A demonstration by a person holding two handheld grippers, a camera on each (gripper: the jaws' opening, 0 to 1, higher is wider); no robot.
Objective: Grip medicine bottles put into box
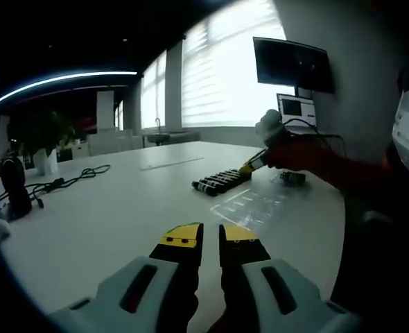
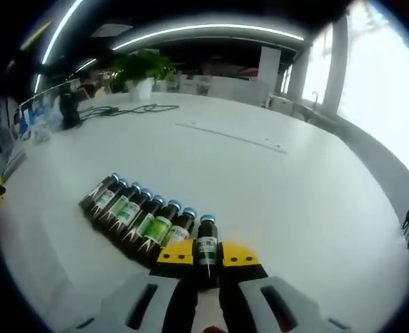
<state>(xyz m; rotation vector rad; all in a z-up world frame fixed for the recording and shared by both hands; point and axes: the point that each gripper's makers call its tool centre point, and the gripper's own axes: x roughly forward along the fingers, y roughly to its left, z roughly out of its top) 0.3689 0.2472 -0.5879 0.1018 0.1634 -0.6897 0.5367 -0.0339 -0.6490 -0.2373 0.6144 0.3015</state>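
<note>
Several dark medicine bottles (image 2: 132, 208) with blue caps and green labels lie side by side in a row on the white table (image 2: 260, 180). My right gripper (image 2: 206, 254) is shut on the bottle at the right end of the row (image 2: 206, 244), whose sides meet both yellow-tipped jaws. In the left gripper view the same row (image 1: 222, 180) lies mid-table, with the right gripper (image 1: 251, 165) at its far end, held by a gloved hand (image 1: 270, 128). A clear plastic box (image 1: 256, 205) lies flat just in front of the row. My left gripper (image 1: 211, 239) hovers low over the table, shut and holding nothing.
A black cable (image 1: 73, 179) and a black device (image 1: 14, 187) lie at the table's left. A potted plant (image 2: 141, 73) stands at the far edge. A monitor (image 1: 292, 64) and laptop (image 1: 296, 109) are behind the red-sleeved arm (image 1: 329, 163). A small dark object (image 1: 291, 178) sits beside the clear box.
</note>
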